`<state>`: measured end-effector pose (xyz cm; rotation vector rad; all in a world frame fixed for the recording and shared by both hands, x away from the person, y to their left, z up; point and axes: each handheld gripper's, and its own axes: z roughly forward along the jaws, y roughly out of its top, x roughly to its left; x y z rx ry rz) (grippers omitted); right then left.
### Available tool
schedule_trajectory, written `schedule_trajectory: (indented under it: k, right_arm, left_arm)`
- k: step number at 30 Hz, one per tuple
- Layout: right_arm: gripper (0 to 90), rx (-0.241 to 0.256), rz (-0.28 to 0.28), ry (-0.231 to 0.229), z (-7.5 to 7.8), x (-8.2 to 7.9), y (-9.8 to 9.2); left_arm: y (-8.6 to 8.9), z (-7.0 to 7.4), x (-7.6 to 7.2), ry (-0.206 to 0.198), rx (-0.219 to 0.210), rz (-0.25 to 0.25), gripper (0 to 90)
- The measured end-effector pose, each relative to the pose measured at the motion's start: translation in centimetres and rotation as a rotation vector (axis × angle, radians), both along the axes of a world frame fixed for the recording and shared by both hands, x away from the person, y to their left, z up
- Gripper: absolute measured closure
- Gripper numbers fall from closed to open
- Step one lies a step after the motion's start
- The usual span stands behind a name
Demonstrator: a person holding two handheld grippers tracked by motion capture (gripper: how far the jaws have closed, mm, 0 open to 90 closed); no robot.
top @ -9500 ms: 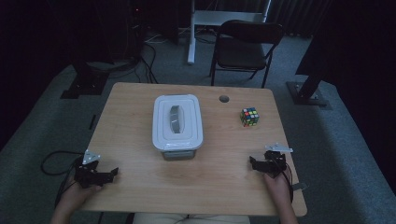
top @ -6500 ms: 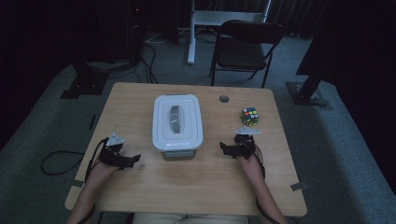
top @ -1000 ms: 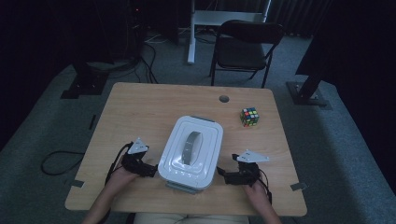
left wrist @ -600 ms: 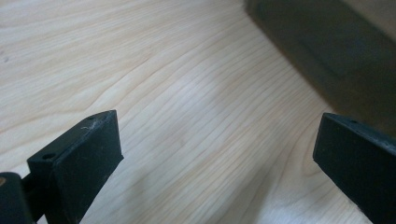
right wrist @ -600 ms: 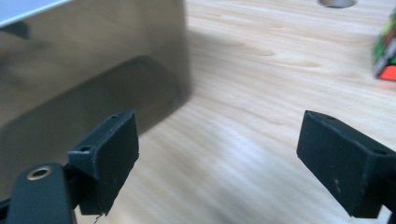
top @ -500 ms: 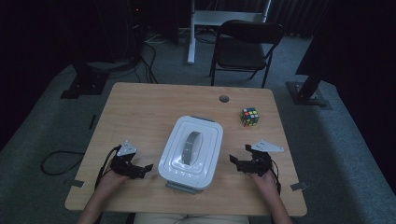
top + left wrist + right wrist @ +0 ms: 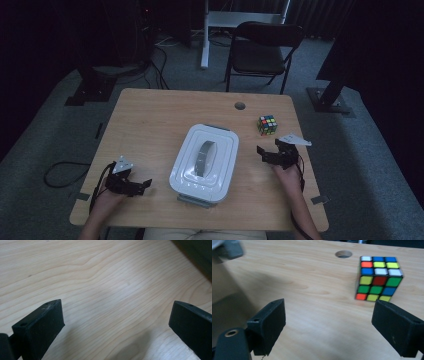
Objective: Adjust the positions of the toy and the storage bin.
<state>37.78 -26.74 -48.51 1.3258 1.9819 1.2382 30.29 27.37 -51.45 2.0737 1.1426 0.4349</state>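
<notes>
both grippers have let go of the white box (image 7: 204, 162) and drawn away from it in the last second. it sits skewed at table centre, so the dragging looks finished. the left gripper (image 7: 141, 185) rests at eight o'clock of the box, jaws wide and empty. the right gripper (image 7: 263, 152) sits at three o'clock, also wide and empty, facing the puzzle cube (image 7: 378, 278), likely its next target.

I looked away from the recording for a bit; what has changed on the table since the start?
The white lidded container was pulled toward the person and turned slightly. Both grippers have let go: left gripper backed away left, right gripper moved toward the Rubik's cube, which stayed put.
</notes>
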Motion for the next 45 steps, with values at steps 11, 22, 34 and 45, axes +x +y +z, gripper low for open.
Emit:
schedule_trajectory:
  k: [11,22,34,45]
  right_arm:
    - [11.6,-0.016,-0.098,0.019,0.8,4.8,-2.0]
    - [11.6,-0.010,-0.159,0.080,0.8,9.5,-3.3]
    - [13.5,-0.086,-0.163,0.174,-0.5,12.5,-1.8]
    - [29.5,-0.107,-0.132,0.253,-2.0,13.9,-0.7]
  left_arm:
    - [0.1,-0.9,-0.3,0.021,0.045,0.057,0.4]
    - [-0.4,-1.0,-0.6,0.021,0.087,0.110,0.4]
    - [-0.4,-1.0,-0.8,0.023,0.086,0.117,0.4]
    - [-0.4,-1.0,-0.8,0.023,0.086,0.118,0.5]
